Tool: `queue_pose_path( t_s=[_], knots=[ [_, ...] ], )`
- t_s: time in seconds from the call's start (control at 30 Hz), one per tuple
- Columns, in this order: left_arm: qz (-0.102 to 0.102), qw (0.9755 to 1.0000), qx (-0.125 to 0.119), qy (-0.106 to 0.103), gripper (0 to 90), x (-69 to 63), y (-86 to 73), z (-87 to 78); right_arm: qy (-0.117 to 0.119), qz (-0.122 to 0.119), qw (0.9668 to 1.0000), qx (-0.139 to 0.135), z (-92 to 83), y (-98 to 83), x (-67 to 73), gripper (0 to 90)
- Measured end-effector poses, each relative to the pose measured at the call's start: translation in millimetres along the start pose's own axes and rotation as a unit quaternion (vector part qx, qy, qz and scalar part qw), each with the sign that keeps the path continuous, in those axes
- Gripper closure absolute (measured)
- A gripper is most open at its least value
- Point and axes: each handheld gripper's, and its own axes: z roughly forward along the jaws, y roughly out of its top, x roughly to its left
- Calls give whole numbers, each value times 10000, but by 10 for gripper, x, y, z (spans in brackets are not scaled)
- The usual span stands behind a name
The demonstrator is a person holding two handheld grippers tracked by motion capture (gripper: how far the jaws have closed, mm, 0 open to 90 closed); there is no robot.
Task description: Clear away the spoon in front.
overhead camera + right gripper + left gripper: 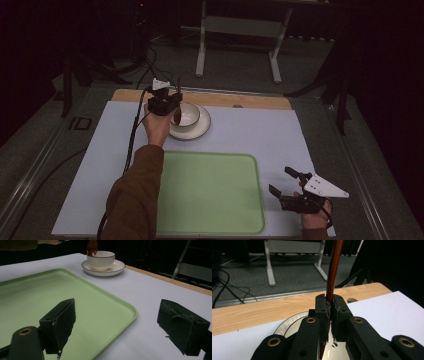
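The left gripper (167, 102) has its jaws pinched on the handle of a dark reddish-brown wooden spoon (333, 270), whose bowl end hangs at the near rim of a white cup (188, 114) standing on a saucer (200, 131) at the far side of the pale table mat (260, 135). In the left gripper view the pads clamp the stem just above the cup, the handle running up and away between them. The right gripper (294, 187) hangs over the table's near right corner, beside the green tray (210, 192), its jaws spread wide with nothing between them. We judge the step in hand to be lifting the spoon clear of the cup. To do it well, we would raise the spoon straight up until its bowl clears the rim, keeping the grip firm so that the thin stem does not swivel, and avoid dragging sideways, which could tip the cup on its saucer. We can read no brand, label or writing on any of these things.
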Motion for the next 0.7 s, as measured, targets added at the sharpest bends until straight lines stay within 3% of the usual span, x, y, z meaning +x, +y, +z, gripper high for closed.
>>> queue_pose_path(
  t_s=[0.3,0.57,0.7],
  knots=[
    [151,9994,-221,-198,850,-68,97,-237,7,-20,10000,3,-1,4,7,149],
    [382,9985,-222,-333,850,-150,107,-430,3,-44,10000,5,-5,6,14,149],
    [361,9980,-300,-420,850,-173,93,-534,1,-58,10000,12,-5,6,20,149]
  ],
)
